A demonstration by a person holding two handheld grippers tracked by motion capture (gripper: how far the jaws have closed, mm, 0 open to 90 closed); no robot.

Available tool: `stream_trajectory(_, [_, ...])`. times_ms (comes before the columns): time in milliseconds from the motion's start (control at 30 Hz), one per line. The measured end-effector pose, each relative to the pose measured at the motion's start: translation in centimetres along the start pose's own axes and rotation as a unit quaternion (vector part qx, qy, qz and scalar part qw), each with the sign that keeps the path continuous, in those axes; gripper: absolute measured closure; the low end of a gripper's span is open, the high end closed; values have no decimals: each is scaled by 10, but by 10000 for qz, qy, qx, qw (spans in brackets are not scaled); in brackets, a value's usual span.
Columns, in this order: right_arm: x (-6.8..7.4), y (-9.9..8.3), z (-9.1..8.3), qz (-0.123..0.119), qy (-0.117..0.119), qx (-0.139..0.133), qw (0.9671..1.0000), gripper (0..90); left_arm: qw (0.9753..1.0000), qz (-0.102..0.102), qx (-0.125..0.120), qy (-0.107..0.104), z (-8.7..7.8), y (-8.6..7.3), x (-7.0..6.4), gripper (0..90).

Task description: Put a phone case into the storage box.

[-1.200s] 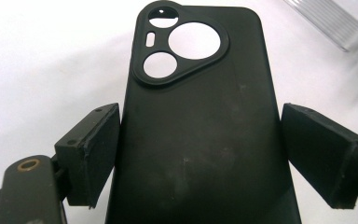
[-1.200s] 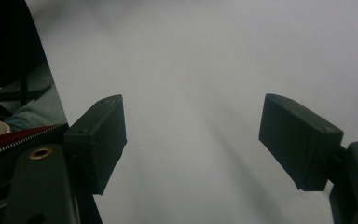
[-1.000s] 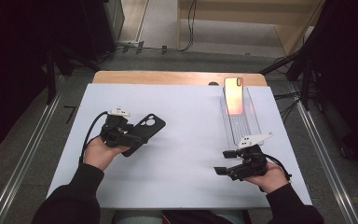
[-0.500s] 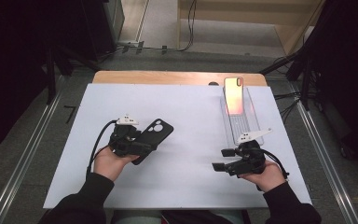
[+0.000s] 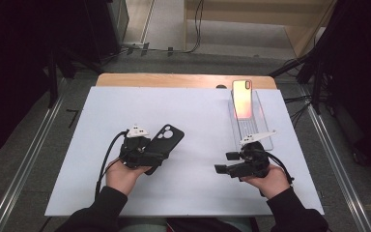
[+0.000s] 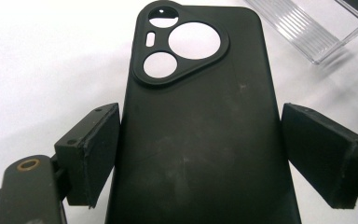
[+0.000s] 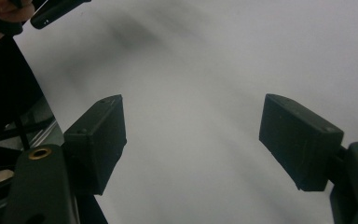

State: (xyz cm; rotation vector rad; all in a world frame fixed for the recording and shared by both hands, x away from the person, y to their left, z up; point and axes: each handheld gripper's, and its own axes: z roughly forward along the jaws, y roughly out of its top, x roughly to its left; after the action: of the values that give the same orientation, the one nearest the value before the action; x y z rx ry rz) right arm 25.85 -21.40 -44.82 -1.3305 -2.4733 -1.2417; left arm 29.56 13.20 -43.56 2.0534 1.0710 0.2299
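Two tongs are in view, one per hand. My left tongs (image 5: 160,155) sit at centre-left of the high view, pinching the black case (image 5: 163,140) across its sides; in the left gripper view the case (image 6: 200,140) lies between both pads, the left pad touching its edge, the right pad (image 6: 319,151) at or just off the other edge. The camera cut-outs point away from me, toward the top of that frame.

Change noted: against the earlier frames, the left hand has carried the case rightward and nearer the lower edge of the sheet (image 5: 198,116), toward the middle. The right tongs (image 5: 224,163) have drifted only slightly left, low at centre-right.

My right tongs are spread and hold nothing; the right gripper view shows blank sheet between the pads.

The phone (image 5: 242,99) stands propped at the far end of the clear stand (image 5: 261,133), upper right of the high view, well apart from both tongs.

Judgement: the case is secured and being brought to a working spot; the phone is untouched. The free right tongs are the likely means to fetch it. Risk: the grip on the case is shallow on the right side.
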Motion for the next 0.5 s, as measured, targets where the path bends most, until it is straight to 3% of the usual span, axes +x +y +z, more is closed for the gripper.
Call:
stream_trajectory(200, [2, 6, 0, 128, -68, -86, 9999, 212, 9996, -178, -201, 97, 1, -1, -3, 147])
stream_trajectory(500, [7, 15, 3, 338, -166, -289, 9989, 212, 9988, -186, -417, 195, 9, -7, -13, 147])
